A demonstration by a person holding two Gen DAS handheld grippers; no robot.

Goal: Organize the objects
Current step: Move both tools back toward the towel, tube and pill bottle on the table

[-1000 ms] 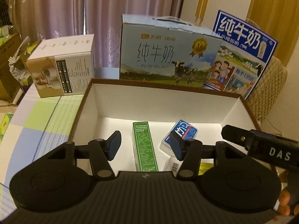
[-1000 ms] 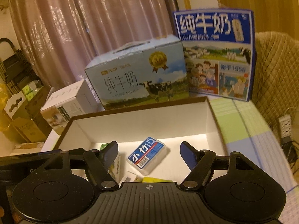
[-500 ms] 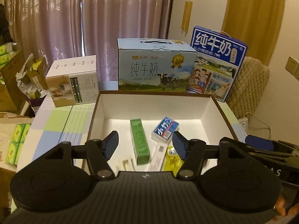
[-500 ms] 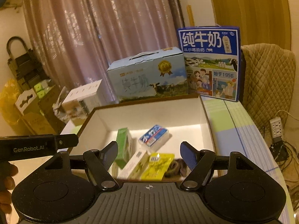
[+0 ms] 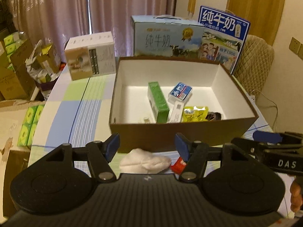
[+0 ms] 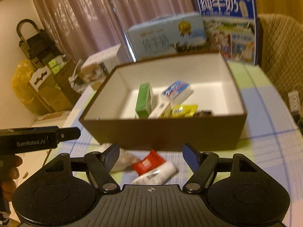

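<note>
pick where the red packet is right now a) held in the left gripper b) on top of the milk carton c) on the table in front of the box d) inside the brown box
c: the red packet lies on the tablecloth outside the brown box, near its front wall, with no gripper pads touching it.

Both grippers (image 5: 147, 147) (image 6: 151, 154) pulled back from brown box (image 5: 181, 132); white wad (image 5: 145, 160), red packet (image 6: 147, 162) now visible

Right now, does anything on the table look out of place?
Yes. A white wad, a red packet and a white tube lie on the table in front of the brown box, while similar small items are already inside.
</note>
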